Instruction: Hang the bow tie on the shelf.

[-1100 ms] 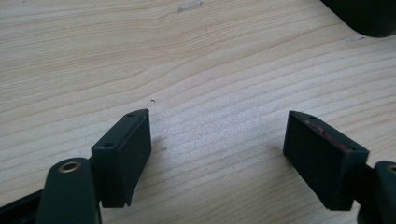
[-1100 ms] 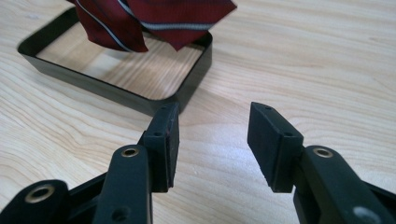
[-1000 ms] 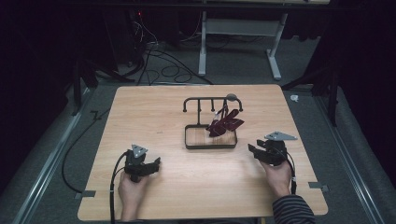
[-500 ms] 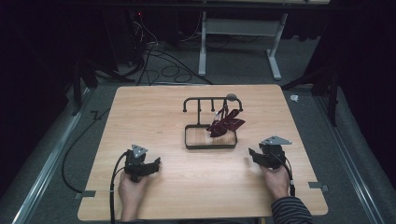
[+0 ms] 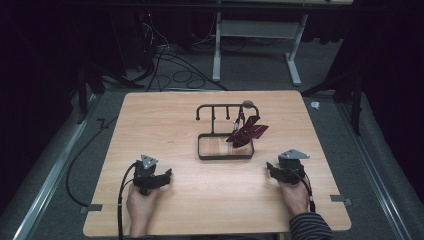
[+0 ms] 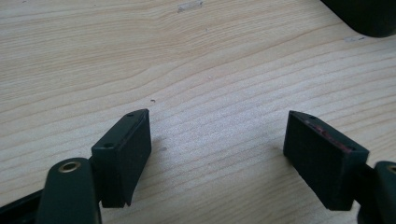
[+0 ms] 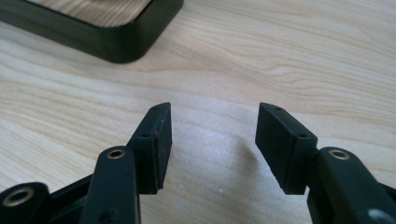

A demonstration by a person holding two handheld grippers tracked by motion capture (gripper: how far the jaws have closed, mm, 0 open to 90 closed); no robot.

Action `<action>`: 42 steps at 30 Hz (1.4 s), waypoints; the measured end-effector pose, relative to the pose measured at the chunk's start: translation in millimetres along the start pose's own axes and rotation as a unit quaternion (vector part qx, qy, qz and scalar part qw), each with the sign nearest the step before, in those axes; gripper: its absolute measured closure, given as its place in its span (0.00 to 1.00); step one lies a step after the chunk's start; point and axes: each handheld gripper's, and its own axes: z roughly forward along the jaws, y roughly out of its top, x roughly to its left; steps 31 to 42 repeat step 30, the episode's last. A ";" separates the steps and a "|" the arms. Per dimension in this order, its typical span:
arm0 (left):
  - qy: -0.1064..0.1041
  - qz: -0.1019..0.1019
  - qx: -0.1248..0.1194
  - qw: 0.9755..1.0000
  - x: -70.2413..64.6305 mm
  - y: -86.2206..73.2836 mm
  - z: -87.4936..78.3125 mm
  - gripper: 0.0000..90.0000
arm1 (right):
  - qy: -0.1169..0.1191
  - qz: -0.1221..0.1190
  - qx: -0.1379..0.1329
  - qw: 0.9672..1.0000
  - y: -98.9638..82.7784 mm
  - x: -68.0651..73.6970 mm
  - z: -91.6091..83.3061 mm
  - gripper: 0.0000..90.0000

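A black stand (image 5: 224,145) sits at the middle of the tabletop (image 5: 165,125) — a rimmed tray at its base, a hooked rail above. A dark red folded thing (image 5: 246,133) hangs from the rail's right end, its lower part over the tray's right side; what it is cannot be told from here.

The left gripper (image 5: 161,178) rests low at the near left of the tabletop, held in the left hand (image 5: 140,205), well apart from the stand. In the left gripper view its fingers (image 6: 122,156) stand spread wide, with bare wood between them.

The right gripper (image 5: 271,169) lies at the near right, held in the right hand (image 5: 295,196), near the tray's right corner but not touching it. Its fingers (image 7: 152,144) have just been opening and stand released, nothing between them — only wood. The tray's rounded corner (image 7: 121,39) shows ahead of them in the right gripper view.
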 end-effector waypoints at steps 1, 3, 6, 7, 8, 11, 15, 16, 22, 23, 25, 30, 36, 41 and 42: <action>0.000 0.000 0.000 1.000 0.0 0.0 0.0 0.26 | -0.001 -0.001 0.001 1.000 -0.9 0.4 0.3 0.52; 0.000 0.001 0.000 1.000 0.1 0.0 0.0 0.26 | -0.002 -0.006 0.001 1.000 -3.2 1.3 1.3 0.52; 0.000 0.000 0.000 1.000 0.0 0.0 0.0 0.26 | -0.002 -0.004 -0.002 1.000 -4.7 1.1 1.0 0.51; 0.000 0.000 0.001 1.000 0.0 0.0 0.0 0.26 | 0.000 -0.004 -0.005 1.000 -5.3 0.7 1.2 0.51; 0.000 0.000 0.001 1.000 0.0 0.0 0.0 0.26 | 0.000 -0.004 -0.005 1.000 -5.3 0.7 1.2 0.51; 0.000 0.001 0.000 1.000 0.1 0.0 0.0 0.26 | 0.022 0.020 -0.005 1.000 -6.9 -5.5 2.3 0.46; 0.000 0.000 0.000 1.000 0.1 -0.1 0.0 0.26 | 0.024 0.014 -0.003 1.000 -6.9 -4.6 2.3 0.45; 0.000 0.000 0.000 1.000 0.1 -0.1 0.0 0.26 | 0.023 0.014 -0.003 1.000 -6.9 -4.6 2.3 0.45; -0.001 0.001 0.000 1.000 0.1 -0.1 0.0 0.26 | 0.022 0.015 -0.003 1.000 -6.9 -4.3 2.3 0.44; -0.001 0.001 0.000 1.000 0.2 -0.1 0.0 0.26 | 0.022 0.015 -0.003 1.000 -6.9 -4.3 2.3 0.44; -0.001 0.001 0.000 1.000 0.2 -0.1 0.0 0.26 | 0.022 0.016 -0.003 1.000 -6.9 -4.2 2.3 0.44; -0.001 0.001 0.000 1.000 0.1 -0.1 0.0 0.26 | 0.022 0.015 -0.003 1.000 -6.9 -4.2 2.4 0.44; -0.001 0.001 0.000 1.000 0.1 -0.1 0.0 0.26 | 0.022 0.015 -0.003 1.000 -6.9 -4.2 2.4 0.44; -0.001 0.001 0.000 1.000 0.1 -0.1 0.0 0.26 | 0.022 0.015 -0.003 1.000 -6.9 -4.2 2.4 0.44; -0.001 0.001 0.000 1.000 0.1 -0.1 0.0 0.26 | 0.022 0.015 -0.003 1.000 -6.9 -4.2 2.4 0.44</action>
